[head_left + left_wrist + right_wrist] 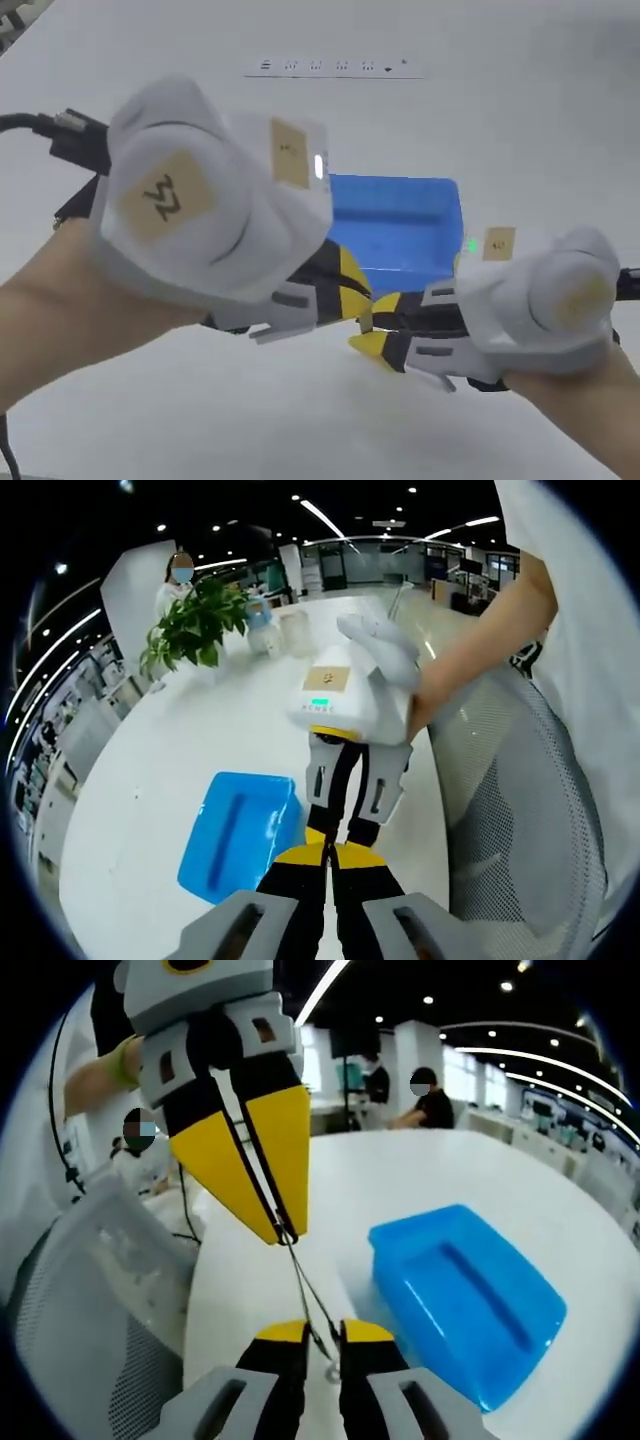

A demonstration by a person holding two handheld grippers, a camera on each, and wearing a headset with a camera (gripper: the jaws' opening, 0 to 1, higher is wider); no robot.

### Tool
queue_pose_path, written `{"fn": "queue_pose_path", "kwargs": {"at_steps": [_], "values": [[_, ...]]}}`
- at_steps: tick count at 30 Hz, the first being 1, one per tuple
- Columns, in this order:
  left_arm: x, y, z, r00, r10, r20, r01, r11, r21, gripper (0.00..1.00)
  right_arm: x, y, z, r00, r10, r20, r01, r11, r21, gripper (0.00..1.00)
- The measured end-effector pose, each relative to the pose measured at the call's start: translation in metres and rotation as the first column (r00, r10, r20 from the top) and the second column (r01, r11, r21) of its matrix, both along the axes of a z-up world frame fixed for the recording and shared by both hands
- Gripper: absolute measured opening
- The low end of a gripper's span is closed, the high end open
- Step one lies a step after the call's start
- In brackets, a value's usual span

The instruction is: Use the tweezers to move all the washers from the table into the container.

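Left tongs (285, 1232) clamp thin tweezers (300, 1276), right tongs (325, 1338) nearly closed around them, grip unclear; steel looks springy, slippery, best pinched mid-legs; container (470, 1300) at 3 o'clock.

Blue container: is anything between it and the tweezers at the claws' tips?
Nothing visible does. The tweezers run from the left claw to the right claw, and only white table lies between them and the container.
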State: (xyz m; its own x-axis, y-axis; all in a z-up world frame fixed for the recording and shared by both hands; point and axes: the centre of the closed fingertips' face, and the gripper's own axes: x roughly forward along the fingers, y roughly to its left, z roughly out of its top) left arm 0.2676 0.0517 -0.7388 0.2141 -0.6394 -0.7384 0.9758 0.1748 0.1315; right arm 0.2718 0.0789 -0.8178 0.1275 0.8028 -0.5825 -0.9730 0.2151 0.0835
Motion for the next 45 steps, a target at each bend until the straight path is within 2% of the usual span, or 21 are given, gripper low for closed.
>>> {"fn": "queue_pose_path", "kwargs": {"at_steps": [3, 7, 14, 16, 21, 26, 33, 34, 35, 36, 45], "values": [[0.001, 0.001, -0.005, 1.0, -0.018, -0.008, 0.018, 1.0, 0.017, 0.0, 0.001, 0.0, -0.004, 1.0, -0.014, -0.005, 0.014, 1.0, -0.007, 0.07], [0.001, 0.0, -0.005, 0.999, -0.048, -0.024, 0.049, 0.999, 0.02, 0.0, 0.0, -0.002, -0.005, 1.0, -0.028, -0.007, 0.028, 0.999, -0.014, 0.07], [0.001, -0.003, -0.005, 0.991, -0.126, -0.05, 0.128, 0.991, 0.039, 0.0, 0.0, -0.003, -0.005, 0.998, -0.053, -0.03, 0.053, 0.999, -0.006, 0.08], [0.0, -0.004, -0.005, 0.984, -0.168, -0.061, 0.171, 0.984, 0.048, 0.0, -0.001, -0.003, 0.001, 0.999, -0.047, -0.005, 0.047, 0.999, -0.01, 0.09], [0.0, -0.006, -0.005, 0.966, -0.252, -0.064, 0.257, 0.963, 0.077, 0.0, 0.001, -0.005, 0.014, 0.998, -0.062, 0.029, 0.062, 0.998, 0.001, 0.07], [-0.001, -0.007, -0.006, 0.942, -0.331, -0.048, 0.334, 0.936, 0.108, 0.0, 0.002, -0.005, 0.011, 0.997, -0.059, 0.052, 0.06, 0.998, -0.017, 0.05], [0.001, -0.008, -0.004, 0.94, -0.341, -0.03, 0.342, 0.934, 0.107, 0.0, 0.007, -0.007, 0.013, 0.994, -0.09, 0.056, 0.091, 0.996, -0.011, 0.05], [0.002, -0.008, -0.005, 0.94, -0.34, -0.037, 0.342, 0.934, 0.107, 0.0, 0.007, -0.007, 0.012, 0.994, -0.092, 0.053, 0.092, 0.996, -0.008, 0.05], [0.001, -0.007, -0.006, 0.938, -0.342, -0.05, 0.346, 0.931, 0.117, 0.0, 0.005, -0.007, 0.01, 0.995, -0.091, 0.027, 0.092, 0.996, -0.005, 0.05], [0.001, -0.007, -0.006, 0.937, -0.345, -0.049, 0.348, 0.93, 0.115, 0.0, 0.005, -0.006, 0.01, 0.995, -0.094, 0.022, 0.094, 0.996, 0.0, 0.05], [0.001, -0.007, -0.007, 0.935, -0.349, -0.067, 0.355, 0.927, 0.12, 0.0, 0.003, -0.006, 0.01, 0.996, -0.091, 0.017, 0.091, 0.996, -0.007, 0.05]]}}
